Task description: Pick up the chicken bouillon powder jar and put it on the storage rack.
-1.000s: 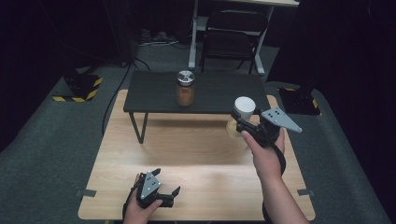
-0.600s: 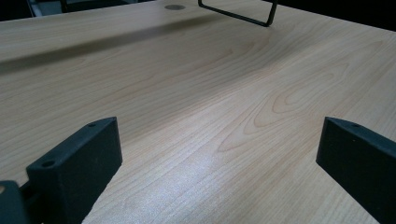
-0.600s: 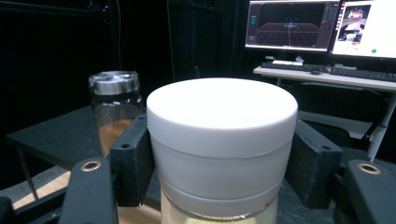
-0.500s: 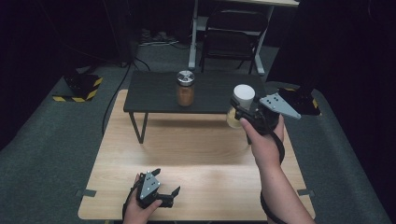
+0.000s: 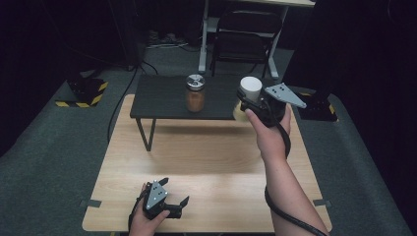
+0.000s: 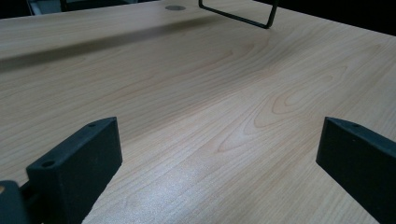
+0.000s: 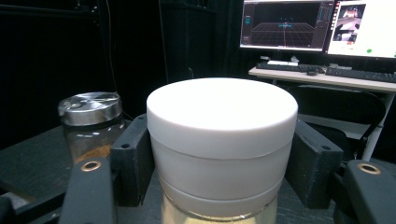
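White-lidded jar [image 7: 222, 149] held aloft in right gripper [image 5: 247, 101], fingers [image 7: 133, 158] closed on either side just under the lid; pale contents show below. It hangs over the right end of the black shelf [image 5: 162, 98], near its front edge, well apart from the metal-lidded jar [image 5: 195, 93] of brown powder at mid-shelf. To place well: keep jar upright, carry it fully past the edge, lower until base seats flat, then release. Left gripper [image 5: 169, 204] rests by the counter's [image 5: 206, 162] near edge, fingers [image 6: 77, 161] wide apart, nothing between them. Versus a second ago: jar has travelled up and toward the shelf; left gripper unmoved.
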`<state>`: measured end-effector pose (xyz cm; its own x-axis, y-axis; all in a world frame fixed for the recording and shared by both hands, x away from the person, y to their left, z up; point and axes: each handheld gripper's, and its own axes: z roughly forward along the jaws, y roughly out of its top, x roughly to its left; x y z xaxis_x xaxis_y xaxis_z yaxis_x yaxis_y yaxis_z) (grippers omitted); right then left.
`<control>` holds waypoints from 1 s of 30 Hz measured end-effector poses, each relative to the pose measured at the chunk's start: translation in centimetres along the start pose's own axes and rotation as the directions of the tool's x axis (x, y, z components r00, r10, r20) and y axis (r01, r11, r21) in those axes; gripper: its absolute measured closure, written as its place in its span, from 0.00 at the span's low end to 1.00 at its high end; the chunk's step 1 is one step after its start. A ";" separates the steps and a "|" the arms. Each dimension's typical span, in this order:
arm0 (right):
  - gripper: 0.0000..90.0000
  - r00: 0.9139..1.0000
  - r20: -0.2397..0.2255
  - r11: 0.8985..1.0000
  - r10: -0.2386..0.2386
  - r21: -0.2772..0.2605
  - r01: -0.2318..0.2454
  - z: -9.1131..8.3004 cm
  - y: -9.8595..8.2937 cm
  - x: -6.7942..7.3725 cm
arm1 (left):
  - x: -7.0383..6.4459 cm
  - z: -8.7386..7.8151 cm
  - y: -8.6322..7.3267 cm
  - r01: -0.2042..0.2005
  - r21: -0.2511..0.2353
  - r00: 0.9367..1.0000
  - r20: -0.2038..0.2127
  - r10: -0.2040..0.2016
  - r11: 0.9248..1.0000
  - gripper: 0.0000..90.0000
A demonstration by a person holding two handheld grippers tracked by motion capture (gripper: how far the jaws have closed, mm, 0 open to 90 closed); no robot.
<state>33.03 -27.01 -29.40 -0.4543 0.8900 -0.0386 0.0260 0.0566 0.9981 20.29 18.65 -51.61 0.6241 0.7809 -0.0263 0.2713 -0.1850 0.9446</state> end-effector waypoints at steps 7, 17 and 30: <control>0.37 1.000 0.012 1.000 -0.010 0.010 0.010 1.3 0.5 0.1 | 0.2 -0.1 -0.1 0.005 -0.004 1.000 0.011 -0.005 1.000 0.01; 0.37 1.000 0.026 1.000 -0.015 0.021 0.014 3.3 1.0 0.6 | 0.4 -0.1 -0.1 0.015 -0.006 1.000 0.017 -0.015 1.000 0.01; 0.37 0.999 0.035 0.999 -0.017 0.034 0.016 5.3 1.3 0.6 | 0.7 -0.1 -0.1 0.017 -0.004 1.000 0.024 -0.017 1.000 0.00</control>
<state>37.46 -24.00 -28.35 -0.4233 0.9042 -0.0572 0.0493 0.0860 0.9951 20.64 19.22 -51.69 0.6366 0.7696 -0.0497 0.2790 -0.1697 0.9452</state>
